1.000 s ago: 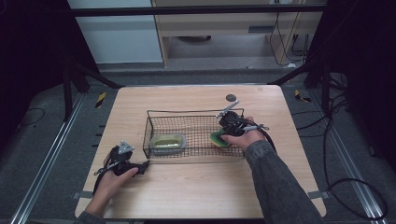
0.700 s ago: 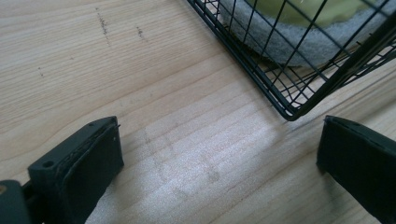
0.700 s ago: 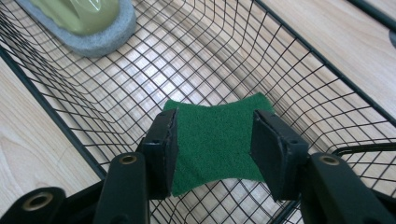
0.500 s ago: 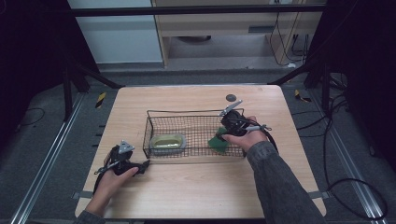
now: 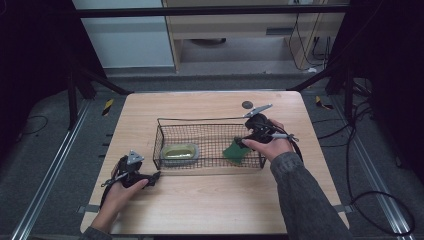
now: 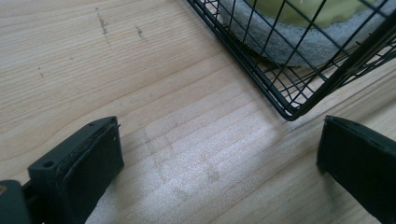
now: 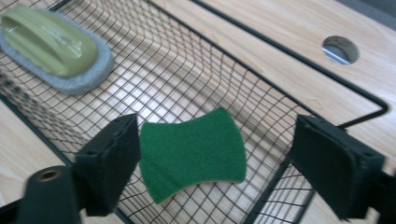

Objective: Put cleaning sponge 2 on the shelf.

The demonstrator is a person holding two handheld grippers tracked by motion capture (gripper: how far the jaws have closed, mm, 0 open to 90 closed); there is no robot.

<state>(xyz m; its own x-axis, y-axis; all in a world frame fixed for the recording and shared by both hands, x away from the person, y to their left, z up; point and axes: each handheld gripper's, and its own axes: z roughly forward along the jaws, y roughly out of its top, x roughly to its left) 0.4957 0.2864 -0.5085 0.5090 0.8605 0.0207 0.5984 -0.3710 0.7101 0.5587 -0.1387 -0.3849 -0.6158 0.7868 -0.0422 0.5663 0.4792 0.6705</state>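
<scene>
A black wire basket [image 5: 165,131] stands mid-table. In its left end lies a scrubber with a green handle [image 5: 180,151] on a grey pad. A green sponge [image 5: 233,151] rests in the right end, flat on the mesh [image 7: 194,151]. My right gripper [image 5: 244,143] hovers over it; its jaws have just been opening and now stand wide on either side of the sponge [image 7: 217,135], with neither pad pressing on it. My left gripper [image 5: 152,176] rests on the wood before the basket's near left corner [image 6: 289,112], open with nothing between its jaws [image 6: 217,135].
A round hole [image 5: 247,104] sits in the tabletop behind the basket's far right corner. Bare wood runs along the near edge [image 5: 215,210]. Dark floor and metal frame rails surround the table.
The right gripper's jaws opened and let go of the green sponge, which stays in the basket. The right hand drew slightly up and back. The left hand kept still.
</scene>
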